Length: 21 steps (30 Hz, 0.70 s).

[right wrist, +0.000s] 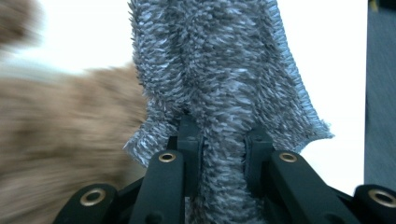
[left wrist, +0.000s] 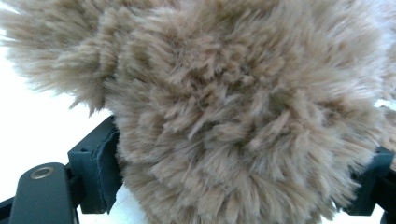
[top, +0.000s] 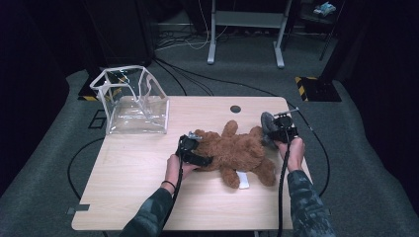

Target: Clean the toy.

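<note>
High view: left gripper (top: 193,148) clamps the teddy bear's (top: 237,150) head; right gripper (top: 280,129), just beside the bear, pinches a grey cloth (top: 267,126).

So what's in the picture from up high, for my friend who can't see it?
A brown teddy bear lies on a wooden table between a person's two hands. The left gripper clamps one end of the bear; the right gripper pinches a grey fuzzy cloth. A clear plastic bag stands open at the table's back left.
</note>
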### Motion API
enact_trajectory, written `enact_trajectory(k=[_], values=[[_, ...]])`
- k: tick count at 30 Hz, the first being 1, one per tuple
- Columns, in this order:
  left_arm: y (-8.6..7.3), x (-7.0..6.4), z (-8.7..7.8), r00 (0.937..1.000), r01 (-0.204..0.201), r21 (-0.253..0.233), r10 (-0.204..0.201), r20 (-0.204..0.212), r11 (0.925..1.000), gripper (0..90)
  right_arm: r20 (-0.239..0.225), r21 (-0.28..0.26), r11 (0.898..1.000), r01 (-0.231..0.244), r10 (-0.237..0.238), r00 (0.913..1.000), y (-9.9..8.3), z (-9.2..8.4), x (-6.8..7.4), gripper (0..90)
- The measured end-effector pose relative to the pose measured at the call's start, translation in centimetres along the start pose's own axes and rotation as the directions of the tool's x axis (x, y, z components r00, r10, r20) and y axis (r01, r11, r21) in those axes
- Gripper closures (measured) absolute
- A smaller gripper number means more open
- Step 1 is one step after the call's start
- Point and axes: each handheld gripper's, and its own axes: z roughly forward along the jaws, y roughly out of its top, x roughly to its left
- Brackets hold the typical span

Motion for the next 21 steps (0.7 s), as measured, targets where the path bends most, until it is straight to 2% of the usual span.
enact_trajectory(k=[2,3,4,5,6,7,8,10,12,13,15,17,18,20,21], values=[[0.0,0.0,0.0,1.0000,0.006,-0.003,-0.006,0.001,1.0000,14.2,-0.078,-0.070,0.998,0.001,-0.006,0.9969,0.3,-1.8,0.9,74.3],[0.0,0.0,0.1,1.0000,0.009,-0.004,-0.009,0.003,1.0000,14.2,-0.105,-0.087,0.996,0.001,-0.010,0.9944,0.4,-2.1,1.3,74.2],[0.0,0.0,0.1,1.0000,0.009,-0.005,-0.009,0.004,0.9999,14.2,-0.155,-0.088,0.996,0.017,-0.030,0.9875,0.5,-2.1,1.9,74.1],[0.0,0.0,0.0,1.0000,0.003,-0.002,-0.003,0.002,1.0000,14.2,-0.188,-0.067,0.997,0.044,-0.056,0.9805,0.6,-1.7,2.6,73.8],[-0.1,0.0,0.0,1.0000,0.004,-0.004,-0.004,0.002,1.0000,14.2,-0.182,-0.047,0.996,0.079,-0.086,0.9795,0.6,-1.1,3.3,73.7],[-0.1,0.0,0.0,1.0000,0.006,-0.002,-0.006,0.002,1.0000,14.2,-0.158,-0.028,0.995,0.097,-0.100,0.9823,0.5,-0.3,3.8,73.8],[0.0,0.0,0.0,1.0000,0.002,0.000,-0.002,0.001,1.0000,14.2,-0.155,-0.009,0.996,0.089,-0.089,0.9839,0.3,0.5,3.9,73.9],[0.1,0.0,0.0,1.0000,0.008,0.005,-0.008,0.003,1.0000,14.2,-0.138,-0.005,1.000,0.024,-0.025,0.9902,-0.1,1.5,3.5,74.1],[0.1,0.0,0.0,1.0000,0.006,0.010,-0.006,0.002,0.9999,14.2,-0.069,0.014,1.000,0.011,-0.010,0.9976,-0.6,2.2,2.8,74.2],[0.1,0.0,0.1,1.0000,0.007,0.006,-0.007,0.003,1.0000,14.2,-0.056,0.032,0.999,-0.013,0.015,0.9983,-0.9,2.5,2.2,74.2],[0.0,0.0,0.1,1.0000,0.006,0.008,-0.006,0.003,1.0000,14.2,-0.045,0.034,0.998,-0.049,0.051,0.9977,-1.3,2.5,1.5,74.2],[0.0,0.0,0.0,1.0000,0.004,0.001,-0.004,0.000,1.0000,14.2,-0.060,0.018,0.998,-0.054,0.055,0.9967,-1.5,2.0,1.1,74.2],[-0.1,0.0,0.0,1.0000,0.002,0.005,-0.002,0.002,1.0000,14.2,-0.052,0.008,0.999,-0.046,0.047,0.9976,-1.6,1.7,1.1,74.1],[0.0,0.0,0.0,1.0000,0.004,0.004,-0.004,-0.001,1.0000,14.2,-0.063,-0.028,0.999,-0.040,0.038,0.9973,-1.6,0.7,1.1,74.2],[0.0,-0.1,0.0,1.0000,0.004,0.003,-0.004,-0.004,1.0000,14.2,-0.083,-0.042,0.998,-0.056,0.052,0.9952,-1.6,0.0,1.3,74.2]])
